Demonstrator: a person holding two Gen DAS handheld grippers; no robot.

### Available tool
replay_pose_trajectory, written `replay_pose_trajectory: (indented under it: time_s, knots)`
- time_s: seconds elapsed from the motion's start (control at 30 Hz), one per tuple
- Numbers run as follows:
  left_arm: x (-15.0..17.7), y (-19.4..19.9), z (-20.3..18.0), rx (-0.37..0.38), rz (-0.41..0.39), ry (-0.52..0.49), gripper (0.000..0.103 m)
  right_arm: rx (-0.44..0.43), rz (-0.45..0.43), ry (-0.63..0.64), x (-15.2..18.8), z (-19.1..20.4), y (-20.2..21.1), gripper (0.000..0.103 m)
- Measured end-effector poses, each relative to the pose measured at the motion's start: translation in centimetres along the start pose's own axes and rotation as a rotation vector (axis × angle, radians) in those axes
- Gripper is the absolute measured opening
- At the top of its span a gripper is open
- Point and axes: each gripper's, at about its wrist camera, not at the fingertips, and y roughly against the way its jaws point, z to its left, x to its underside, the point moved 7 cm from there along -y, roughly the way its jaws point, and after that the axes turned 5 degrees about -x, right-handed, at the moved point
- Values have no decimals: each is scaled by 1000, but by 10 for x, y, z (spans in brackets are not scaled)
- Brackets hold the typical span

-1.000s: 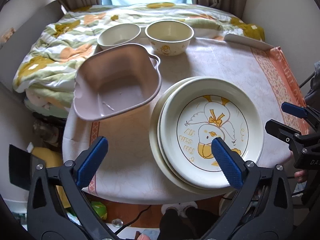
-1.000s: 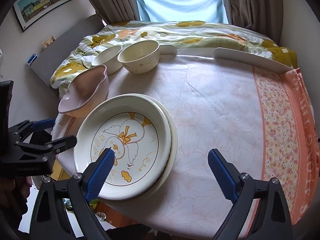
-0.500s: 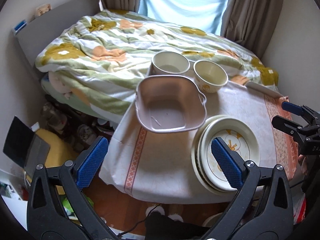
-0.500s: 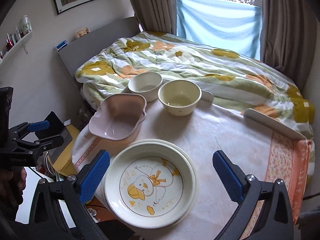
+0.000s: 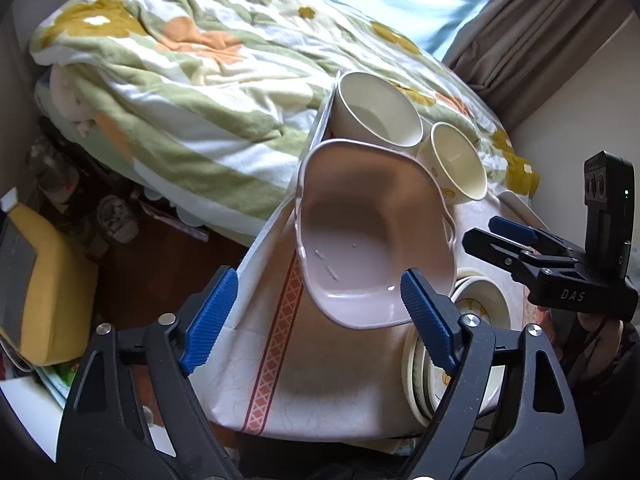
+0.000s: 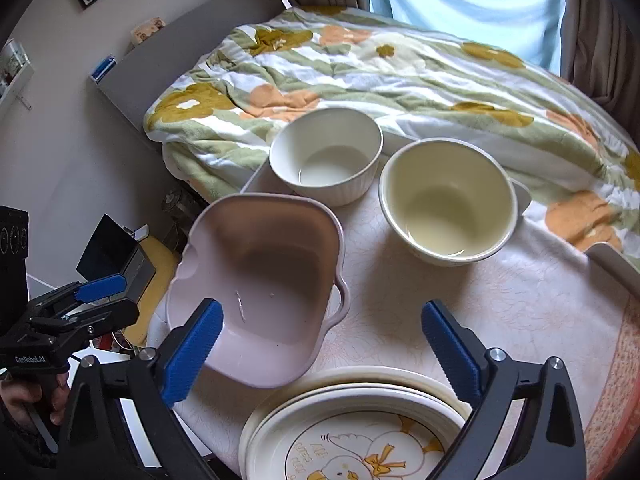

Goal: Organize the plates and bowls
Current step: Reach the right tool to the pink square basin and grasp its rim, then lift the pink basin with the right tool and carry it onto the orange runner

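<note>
A pink squarish bowl (image 5: 372, 240) (image 6: 260, 272) stands at the table's left edge. Behind it are a white ribbed bowl (image 5: 376, 112) (image 6: 328, 152) and a cream bowl (image 5: 456, 164) (image 6: 448, 200). A stack of duck-print plates (image 5: 480, 308) (image 6: 352, 420) lies nearest me. My left gripper (image 5: 316, 308) hovers in front of the pink bowl, its jaws closing with nothing pressed between them. My right gripper (image 6: 320, 328) (image 5: 508, 236) hangs over the plates' far rim and the pink bowl's near side. Its jaws are closing a little and hold nothing. In the right wrist view, the left gripper (image 6: 92, 292) shows at the left.
A bed with a floral quilt (image 5: 180, 80) (image 6: 400, 68) borders the table's far side. The tablecloth's corner (image 5: 256, 408) hangs over the floor, where a yellow object (image 5: 48, 292) and clutter lie. A white tray edge (image 6: 616, 264) sits at the table's right.
Both grippers have swung away from the plates toward the pink bowl, which now fills the middle of both views. The left gripper has rolled and its jaws stand narrower.
</note>
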Motion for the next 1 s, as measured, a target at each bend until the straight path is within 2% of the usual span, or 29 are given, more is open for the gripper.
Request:
replay_pose_trajectory:
  time_s: [0.07,0.13,0.23,0.27,0.33,0.37,0.43,0.47,0.53,0.77,1.0]
  knots:
    - [-3,-18,-1,14,31,-8,73,4,37,-19,2,-5,-17,86]
    - [-4,-33,-2,22,59,-17,65,0,70,-43,5,-9,-30,70]
    - [-4,-49,-4,36,98,-36,56,-8,109,-77,8,-15,-46,60]
    - [-4,-53,-5,39,107,-46,50,-9,116,-87,10,-16,-49,59]
    - [-3,-58,-4,37,115,-60,41,-21,124,-100,12,-16,-54,47]
    - [-3,-60,-4,41,118,-63,31,-27,128,-103,13,-16,-56,44]
    - [-2,-62,-1,42,122,-67,19,-39,132,-108,15,-14,-59,29]
    - [-2,-62,-1,41,123,-71,17,-44,132,-111,15,-14,-59,27]
    - [-2,-60,-1,39,117,-82,15,-59,133,-113,18,-13,-60,14]
    - [-6,-43,-7,25,67,-123,15,-56,103,-106,18,-6,-50,14]
    - [-13,-3,-44,35,-16,-195,15,-54,-1,-120,23,-9,-1,14]
